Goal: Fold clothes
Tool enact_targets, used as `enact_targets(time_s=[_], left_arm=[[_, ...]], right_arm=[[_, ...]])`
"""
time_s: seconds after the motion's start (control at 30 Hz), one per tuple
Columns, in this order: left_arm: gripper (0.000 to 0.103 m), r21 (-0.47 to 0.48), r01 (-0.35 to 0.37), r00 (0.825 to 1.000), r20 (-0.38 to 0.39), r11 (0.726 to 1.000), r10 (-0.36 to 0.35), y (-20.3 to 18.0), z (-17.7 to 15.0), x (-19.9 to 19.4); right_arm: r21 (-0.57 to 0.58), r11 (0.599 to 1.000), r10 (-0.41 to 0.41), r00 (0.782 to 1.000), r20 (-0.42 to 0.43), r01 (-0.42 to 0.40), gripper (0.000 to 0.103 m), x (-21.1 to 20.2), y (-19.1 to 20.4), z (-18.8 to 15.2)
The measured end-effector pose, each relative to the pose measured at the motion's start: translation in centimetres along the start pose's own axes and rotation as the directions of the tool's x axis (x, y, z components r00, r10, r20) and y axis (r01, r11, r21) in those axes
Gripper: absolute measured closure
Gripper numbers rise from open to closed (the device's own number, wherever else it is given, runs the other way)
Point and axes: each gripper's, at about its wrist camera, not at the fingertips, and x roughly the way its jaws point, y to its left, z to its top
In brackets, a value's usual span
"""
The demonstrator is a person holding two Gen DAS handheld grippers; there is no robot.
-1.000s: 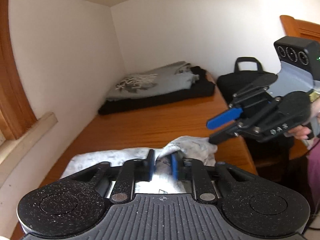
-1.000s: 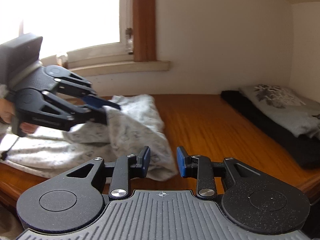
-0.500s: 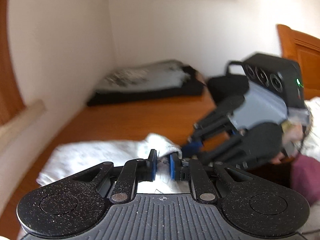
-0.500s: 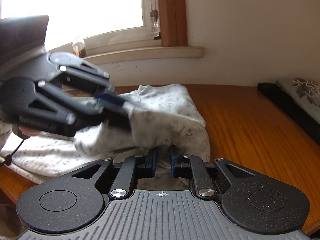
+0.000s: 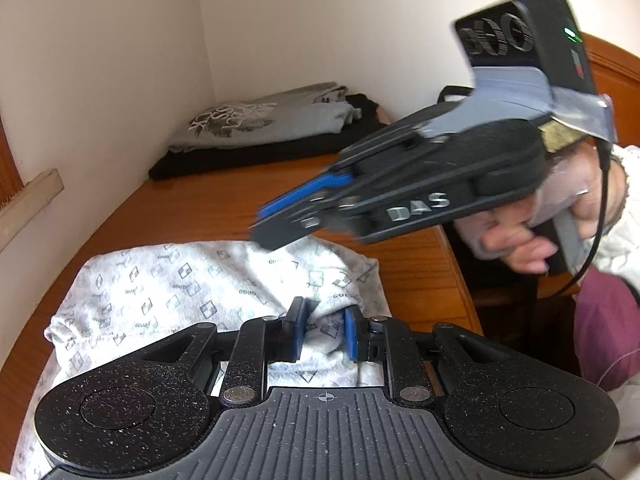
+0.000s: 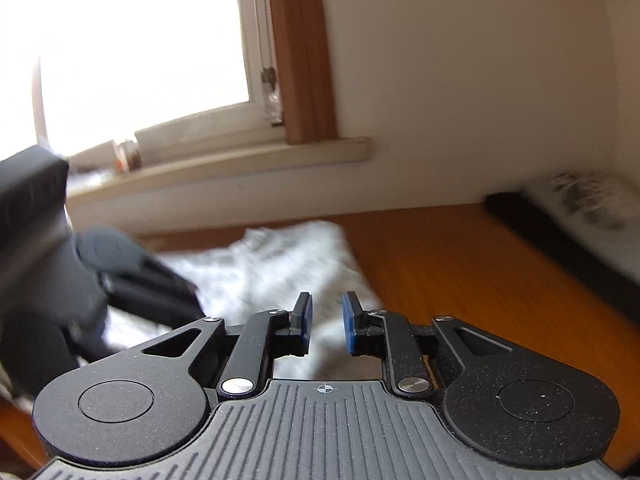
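A white garment with a small grey diamond print (image 5: 180, 280) lies bunched on the wooden table (image 5: 200, 208). My left gripper (image 5: 325, 332) points down at its near edge. A ridge of the fabric fills the gap between the blue pads while its jaws are opening. My right gripper (image 5: 266, 222), held by a person's hand (image 5: 520, 240), hovers just above the garment's far right part. Its jaws are opening a little, with nothing between them. The blurred right wrist view shows the right gripper (image 6: 325, 328) over the garment (image 6: 280, 264), with the left gripper's body (image 6: 60, 280) at the left.
A folded grey shirt (image 5: 272, 120) lies on a black garment (image 5: 240, 156) at the table's far corner against the wall. A black bag (image 5: 452, 94) stands behind the right gripper. The table's right edge (image 5: 460, 280) runs close to the garment. A window sill (image 6: 240, 160) runs along the far side.
The right gripper came in from the right, closed at the garment's edge, then parted its jaws and lifted off. The left gripper sank toward the table, its jaws widening slightly around the fabric.
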Motion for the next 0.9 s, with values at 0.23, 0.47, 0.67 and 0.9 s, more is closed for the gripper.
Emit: enact_targets(time_s=[0.23, 0.47, 0.67, 0.9], left_arm=[[0.074, -0.001, 0.012, 1.0, 0.0, 1.0, -0.012, 0.1, -0.2, -0.9], [0.066, -0.025, 0.031, 0.999, 0.03, 0.999, -0.03, 1.2, 0.1, -2.9], [0.066, -0.079, -0.029, 0.998, 0.054, 0.996, 0.033, 2.7, 0.0, -3.6], [0.061, -0.105, -0.058, 0.998, 0.005, 0.993, 0.059, 3.5, -0.9, -1.9]], right_arm=[[-0.03, 0.997, -0.074, 0.994, -0.082, 0.072, 0.088, 0.0, -0.5, -1.7], [-0.101, 0.989, -0.11, 0.994, -0.012, 0.108, 0.089, -1.4, 0.4, -3.9], [-0.094, 0.979, -0.179, 0.983, 0.048, 0.183, 0.088, -2.3, 0.7, -4.0], [-0.066, 0.99, -0.117, 0.988, 0.1, 0.124, 0.085, -3.0, 1.4, -3.1]])
